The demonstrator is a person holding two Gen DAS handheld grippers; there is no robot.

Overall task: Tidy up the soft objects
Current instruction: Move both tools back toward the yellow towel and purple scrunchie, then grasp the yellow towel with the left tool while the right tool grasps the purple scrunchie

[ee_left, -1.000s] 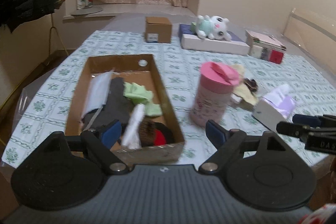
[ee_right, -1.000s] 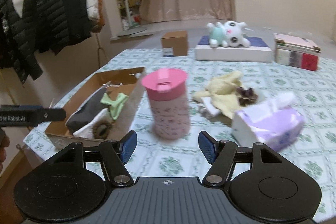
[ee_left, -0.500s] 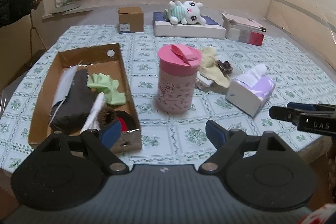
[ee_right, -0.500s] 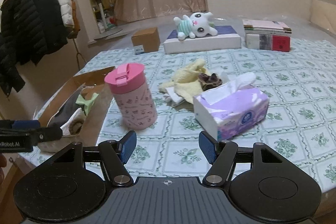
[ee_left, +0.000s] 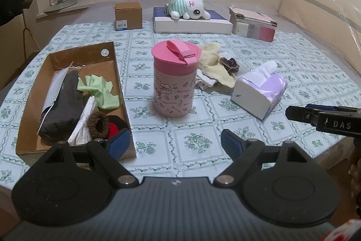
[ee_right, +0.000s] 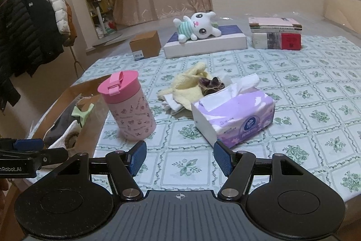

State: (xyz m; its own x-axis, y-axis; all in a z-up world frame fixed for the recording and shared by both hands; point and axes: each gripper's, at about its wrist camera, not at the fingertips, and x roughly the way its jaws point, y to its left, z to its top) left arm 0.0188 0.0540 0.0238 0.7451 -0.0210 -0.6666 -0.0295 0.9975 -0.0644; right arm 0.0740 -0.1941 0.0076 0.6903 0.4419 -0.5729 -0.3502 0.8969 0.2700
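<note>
An open cardboard box (ee_left: 117, 73) at the table's left holds a grey pouch (ee_left: 61, 105), a green cloth (ee_left: 99, 89), a white cloth and a brown scrunchie (ee_left: 98, 124). A yellow towel (ee_left: 214, 62) with a dark scrunchie (ee_left: 230, 63) and a white cloth lies behind the pink cup (ee_left: 173, 80). The pile also shows in the right wrist view (ee_right: 187, 87). My left gripper (ee_left: 176, 143) is open and empty above the front edge. My right gripper (ee_right: 179, 156) is open and empty, just short of the tissue box (ee_right: 237, 114).
A white plush bunny (ee_left: 191, 7) lies on a flat white box at the back, beside a small brown carton (ee_left: 128, 15) and stacked books (ee_left: 252, 24). A coat rack (ee_right: 29, 24) stands left of the table.
Both grippers have swung to the right and pulled back, so the cup, towel pile and tissue box now sit nearer the view centres. Both stay open and empty.
</note>
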